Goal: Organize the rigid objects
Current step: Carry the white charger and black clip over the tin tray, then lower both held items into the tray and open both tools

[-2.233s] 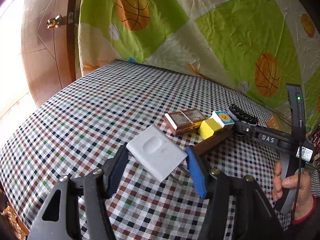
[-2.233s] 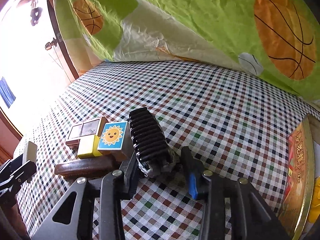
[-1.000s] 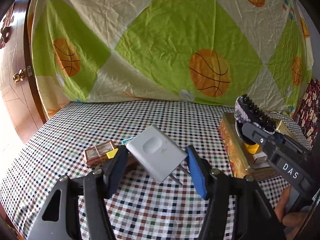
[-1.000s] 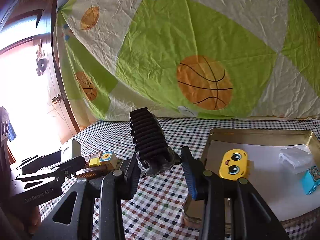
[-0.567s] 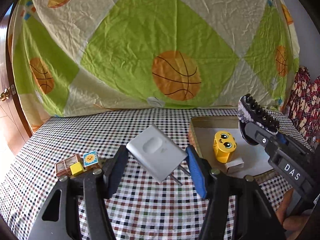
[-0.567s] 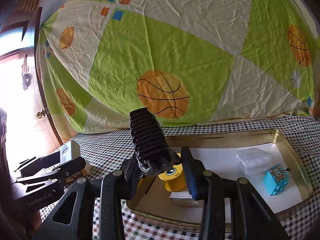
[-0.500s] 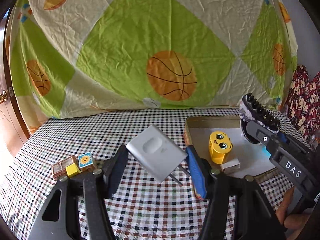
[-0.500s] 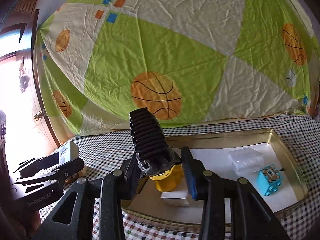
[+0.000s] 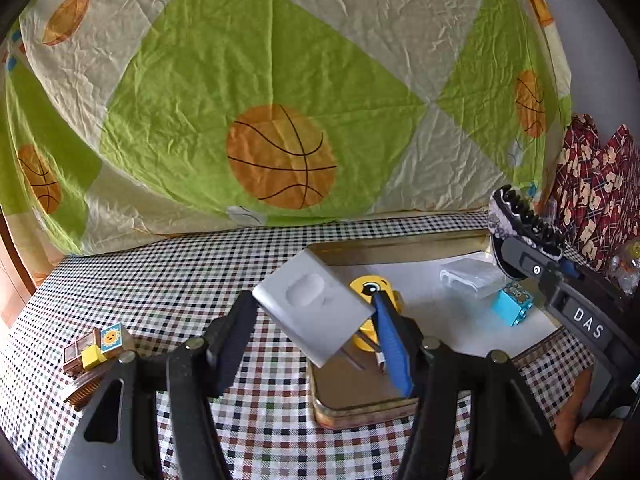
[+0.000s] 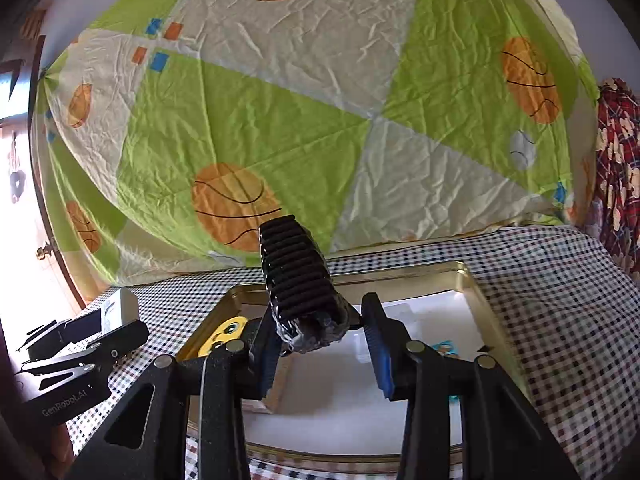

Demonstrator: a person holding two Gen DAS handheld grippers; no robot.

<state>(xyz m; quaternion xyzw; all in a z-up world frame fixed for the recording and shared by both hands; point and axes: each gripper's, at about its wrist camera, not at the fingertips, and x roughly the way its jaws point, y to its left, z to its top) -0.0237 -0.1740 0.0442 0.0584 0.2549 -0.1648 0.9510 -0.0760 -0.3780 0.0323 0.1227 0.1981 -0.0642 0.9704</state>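
Note:
My left gripper (image 9: 314,316) is shut on a grey plug adapter (image 9: 312,306) and holds it above the near left corner of a gold tin tray (image 9: 400,246). My right gripper (image 10: 316,334) is shut on a black ribbed object (image 10: 298,276) and holds it over the tray (image 10: 468,276). The tray holds a yellow face toy (image 9: 368,284), a clear plastic piece (image 9: 468,276) and a blue block (image 9: 512,306). The right gripper also shows at the right of the left wrist view (image 9: 520,224). The left gripper with the adapter shows at the left of the right wrist view (image 10: 120,312).
A sun-picture block (image 9: 111,336), a yellow block (image 9: 91,356), a brown box (image 9: 76,354) and a brown comb-like bar (image 9: 86,390) lie at the table's left. A basketball-print sheet (image 9: 280,156) hangs behind. The checked tablecloth (image 9: 180,272) covers the table.
Both grippers have swung right from the block cluster to the tray, each still holding its object. The right gripper now hangs over the tray's inside.

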